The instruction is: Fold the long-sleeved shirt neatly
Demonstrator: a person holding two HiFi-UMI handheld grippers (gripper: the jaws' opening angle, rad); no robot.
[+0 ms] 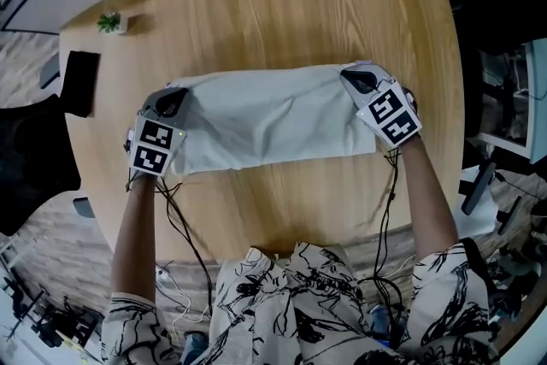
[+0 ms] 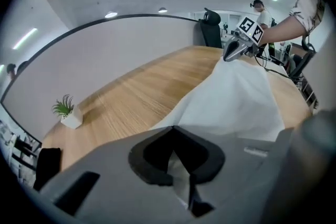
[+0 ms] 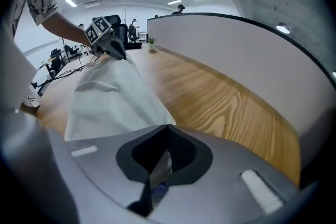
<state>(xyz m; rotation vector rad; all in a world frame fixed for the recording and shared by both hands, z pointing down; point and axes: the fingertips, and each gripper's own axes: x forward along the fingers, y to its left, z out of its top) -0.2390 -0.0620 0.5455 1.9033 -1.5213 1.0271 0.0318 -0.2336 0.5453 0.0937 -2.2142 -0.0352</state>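
fingers (image 2: pixel 152 157): left gripper (image 2: pixel 181 165) pressed together on the white shirt (image 1: pixel 273 120) edge; right gripper (image 3: pixel 157 165) likewise pinching cloth | pose: both forearms outstretched, grippers tilted down at the shirt's two ends | shirt: folded band across the wooden table (image 1: pixel 273 13) | markings: black-and-white square markers on the cubes | unclear: sleeves cannot be made out

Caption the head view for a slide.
The left gripper and right gripper clamp opposite ends of the white shirt on the wooden table.
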